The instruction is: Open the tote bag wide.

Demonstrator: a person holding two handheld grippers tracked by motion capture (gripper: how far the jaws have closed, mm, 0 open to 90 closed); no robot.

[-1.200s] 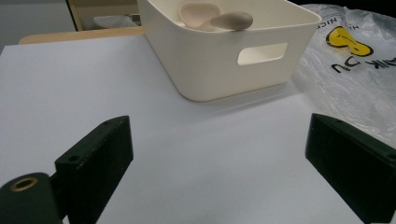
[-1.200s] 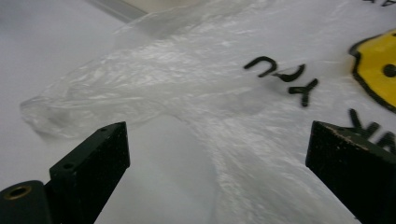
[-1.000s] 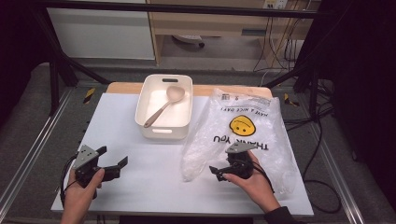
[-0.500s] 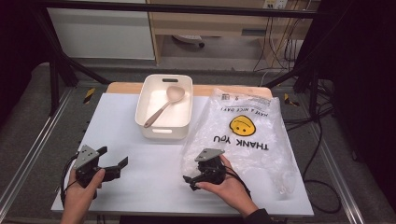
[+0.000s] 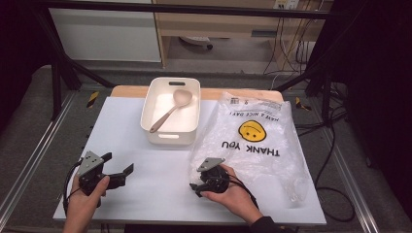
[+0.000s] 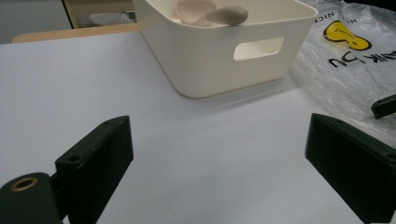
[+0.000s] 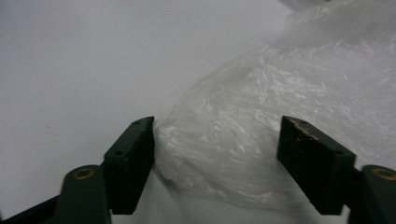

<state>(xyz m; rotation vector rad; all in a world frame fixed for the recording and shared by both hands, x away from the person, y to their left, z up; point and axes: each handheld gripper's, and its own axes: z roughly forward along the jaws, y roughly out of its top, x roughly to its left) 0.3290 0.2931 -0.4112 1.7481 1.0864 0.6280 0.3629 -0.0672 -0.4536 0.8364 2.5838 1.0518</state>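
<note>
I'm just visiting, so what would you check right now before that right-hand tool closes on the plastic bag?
1. Right gripper open: ok, its fingers stand wide apart.
2. Plastic bag between the fingers: ok, a crumpled corner lies in the gap in the right gripper view.
3. Fingers touching the bag: cannot tell, the near finger looks close to the film.
4. Left gripper out of the way: ok, open over bare table, apart from the bag.
5. White bin holding the spoon clear of the grab: ok, it sits beyond the bag's corner.
</note>
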